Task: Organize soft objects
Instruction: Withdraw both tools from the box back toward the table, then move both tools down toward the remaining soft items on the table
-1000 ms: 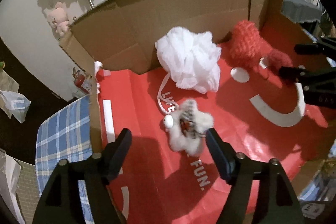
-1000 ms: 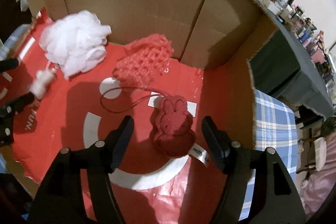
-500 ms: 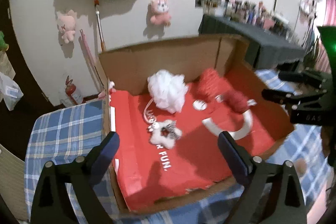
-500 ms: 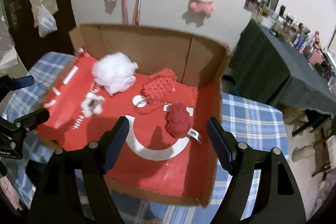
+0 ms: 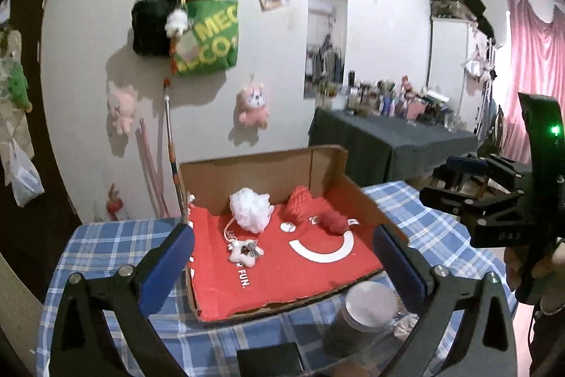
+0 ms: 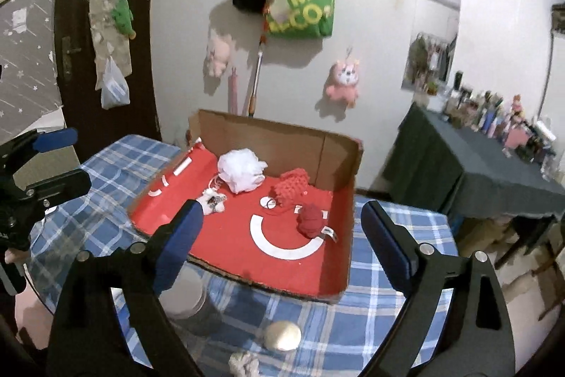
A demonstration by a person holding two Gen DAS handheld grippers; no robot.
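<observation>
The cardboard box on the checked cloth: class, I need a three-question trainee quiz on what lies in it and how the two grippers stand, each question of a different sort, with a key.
1. True or false: the white mesh pouf lies inside the cardboard box.
2. Multiple choice: the red bunny plush lies A) between the right gripper's fingers, B) on the box's red floor, touched by no gripper, C) on the checked cloth.
3. Fill in: the left gripper's jaws stand ____ with nothing between them.

Key: 1 true; 2 B; 3 open. Both grippers' jaws have just been opening.
</observation>
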